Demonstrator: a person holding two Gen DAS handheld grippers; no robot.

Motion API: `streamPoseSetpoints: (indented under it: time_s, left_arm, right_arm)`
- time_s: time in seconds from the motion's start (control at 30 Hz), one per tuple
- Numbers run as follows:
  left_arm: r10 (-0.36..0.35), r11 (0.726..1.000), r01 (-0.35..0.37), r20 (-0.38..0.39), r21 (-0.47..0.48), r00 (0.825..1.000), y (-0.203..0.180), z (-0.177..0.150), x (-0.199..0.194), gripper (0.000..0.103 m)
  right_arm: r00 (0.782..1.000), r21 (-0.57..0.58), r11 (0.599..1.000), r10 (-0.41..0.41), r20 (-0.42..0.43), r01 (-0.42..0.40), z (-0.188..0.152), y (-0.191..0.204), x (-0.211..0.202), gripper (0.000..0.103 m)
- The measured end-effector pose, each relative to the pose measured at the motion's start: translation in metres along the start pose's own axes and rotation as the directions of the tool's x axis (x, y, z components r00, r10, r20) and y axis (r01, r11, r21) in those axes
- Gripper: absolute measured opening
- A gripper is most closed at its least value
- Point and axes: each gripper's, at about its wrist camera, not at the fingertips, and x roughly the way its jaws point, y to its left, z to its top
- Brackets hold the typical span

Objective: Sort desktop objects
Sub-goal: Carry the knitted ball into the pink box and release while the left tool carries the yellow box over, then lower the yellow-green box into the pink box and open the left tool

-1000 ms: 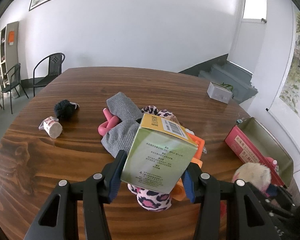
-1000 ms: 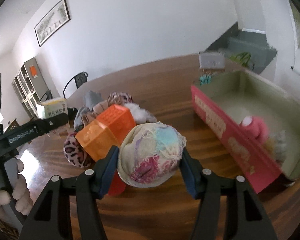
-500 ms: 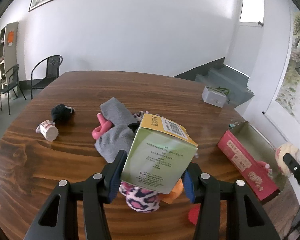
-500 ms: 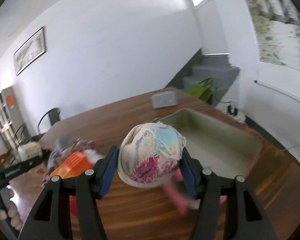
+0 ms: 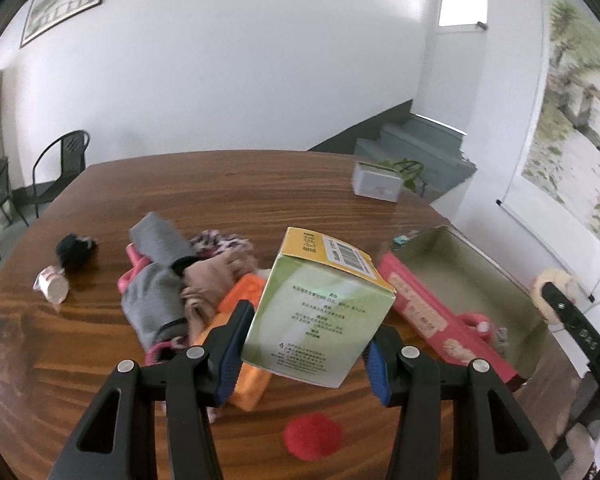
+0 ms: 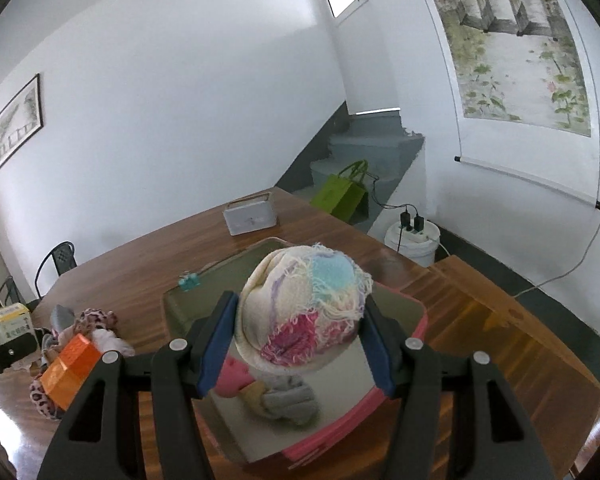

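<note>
My left gripper is shut on a green and yellow carton and holds it tilted above the pile of socks and cloths. My right gripper is shut on a fluffy cream, pink and blue ball and holds it over the pink tray. The pink tray also shows in the left wrist view. An orange box lies in the pile under the carton. A red pom-pom lies on the table in front.
A white cup on its side and a black fuzzy item lie at the table's left. A grey-white box stands at the far edge. Pink and grey items lie inside the tray. Small teal clips sit beside it.
My right gripper has carried the fluffy ball from beside the pile to above the pink tray. My left gripper has swung right with the carton, so the tray now shows more fully.
</note>
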Motion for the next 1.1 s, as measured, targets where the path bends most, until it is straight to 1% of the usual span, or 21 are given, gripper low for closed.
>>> streamPoseSetpoints:
  time_s: [0.13, 0.17, 0.2, 0.27, 0.43, 0.5, 0.6, 0.67, 0.83, 1.1]
  left_arm:
    - [-0.028, 0.999, 0.028, 0.002, 0.044, 1.0, -0.026, 0.006, 0.001, 0.052]
    - [-0.037, 0.998, 0.037, 0.001, 0.056, 0.999, -0.034, 0.008, 0.003, 0.052]
    - [-0.047, 0.997, 0.047, 0.0, 0.068, 0.999, -0.042, 0.01, 0.004, 0.052]
    - [-0.07, 0.994, 0.07, -0.005, 0.088, 0.998, -0.057, 0.013, 0.008, 0.052]
    - [-0.128, 0.982, 0.128, -0.013, 0.137, 0.992, -0.094, 0.022, 0.017, 0.052]
    - [-0.153, 0.976, 0.155, -0.021, 0.152, 0.988, -0.108, 0.025, 0.022, 0.052]
    - [-0.184, 0.97, 0.188, -0.041, 0.157, 0.982, -0.125, 0.028, 0.032, 0.052]
    - [-0.206, 0.965, 0.213, -0.064, 0.153, 0.977, -0.133, 0.028, 0.04, 0.052]
    - [-0.229, 0.957, 0.244, -0.108, 0.16, 0.968, -0.155, 0.026, 0.057, 0.053]
    - [-0.242, 0.946, 0.269, -0.157, 0.18, 0.957, -0.174, 0.021, 0.08, 0.054]
  right_arm:
    - [1.0, 0.024, 1.0, -0.003, 0.001, 0.003, 0.002, -0.013, 0.004, 0.066]
    - [1.0, 0.029, 1.0, -0.002, 0.005, 0.001, 0.001, -0.015, 0.003, 0.069]
    - [1.0, 0.033, 0.999, 0.0, 0.008, 0.0, 0.001, -0.017, 0.003, 0.074]
    - [1.0, 0.043, 0.999, -0.005, 0.023, 0.004, 0.0, -0.022, 0.001, 0.081]
    - [0.998, 0.111, 0.993, -0.043, 0.05, 0.038, 0.0, -0.041, 0.0, 0.081]
    - [0.996, 0.158, 0.986, -0.066, 0.059, 0.056, 0.0, -0.052, -0.001, 0.081]
    - [0.991, 0.206, 0.973, -0.12, 0.063, 0.105, 0.001, -0.065, -0.001, 0.081]
    - [0.989, 0.225, 0.967, -0.138, 0.056, 0.122, 0.001, -0.069, 0.0, 0.081]
    - [0.988, 0.244, 0.961, -0.146, 0.053, 0.129, 0.002, -0.075, 0.001, 0.081]
    - [0.988, 0.247, 0.96, -0.147, 0.051, 0.13, 0.002, -0.077, 0.001, 0.081]
